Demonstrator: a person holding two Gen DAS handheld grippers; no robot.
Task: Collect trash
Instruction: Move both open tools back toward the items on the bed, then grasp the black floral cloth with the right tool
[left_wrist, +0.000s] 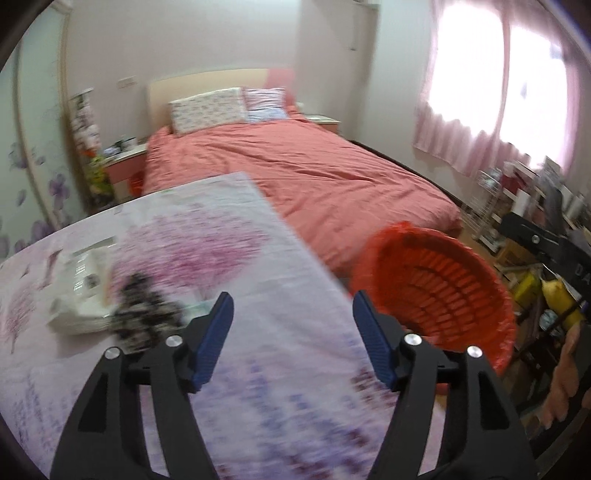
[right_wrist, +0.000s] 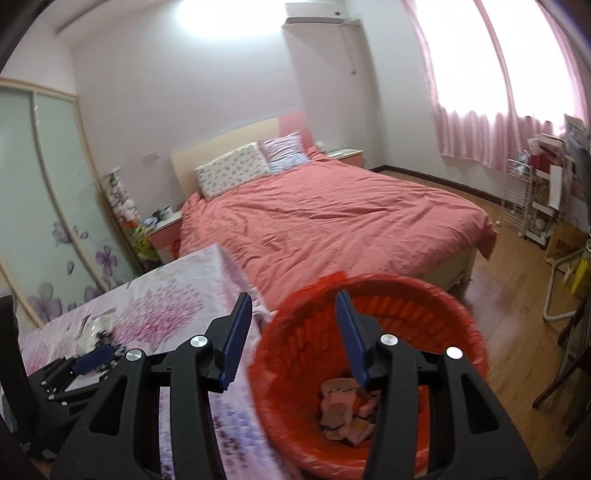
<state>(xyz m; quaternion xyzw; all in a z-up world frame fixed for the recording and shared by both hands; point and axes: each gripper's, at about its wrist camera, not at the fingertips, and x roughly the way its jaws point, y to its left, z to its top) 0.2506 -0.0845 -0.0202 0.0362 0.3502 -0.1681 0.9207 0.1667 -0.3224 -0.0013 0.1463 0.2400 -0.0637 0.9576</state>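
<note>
trash on counter (left_wrist: 110, 302): blurred pile of pale wrappers or packets with a dark crumpled piece on top, ahead and to the left of the left claw (left_wrist: 291, 321), not touching it. The right wrist view shows the same pile far left of the right claw (right_wrist: 293, 325).
handling, pile: looks light, thin and crushable; likely slick film or paper. Judgement only, the blur hides the material.
grip point, pile: take the raised crumpled dark edge (left_wrist: 147, 314) or a loose wrapper corner; the flat pieces lie tight on the counter (left_wrist: 258, 258) cloth and would be hard to pinch.
left claw: jaws parted fairly wide, nothing between the pads, touching nothing. Hangs over the counter cloth.
bin (left_wrist: 443, 288): red slatted basket with a red liner, just right of the left claw, off the counter edge.
right claw: jaws about half apart, empty, no contact seen. Hangs over the bin (right_wrist: 369, 332) mouth, its left finger over the counter edge.
trash in bin (right_wrist: 347, 410): pinkish flat crumpled pieces at the bottom, below the right claw. They look soft and light.
risk: light pieces may slip free or drag neighbours along.
</note>
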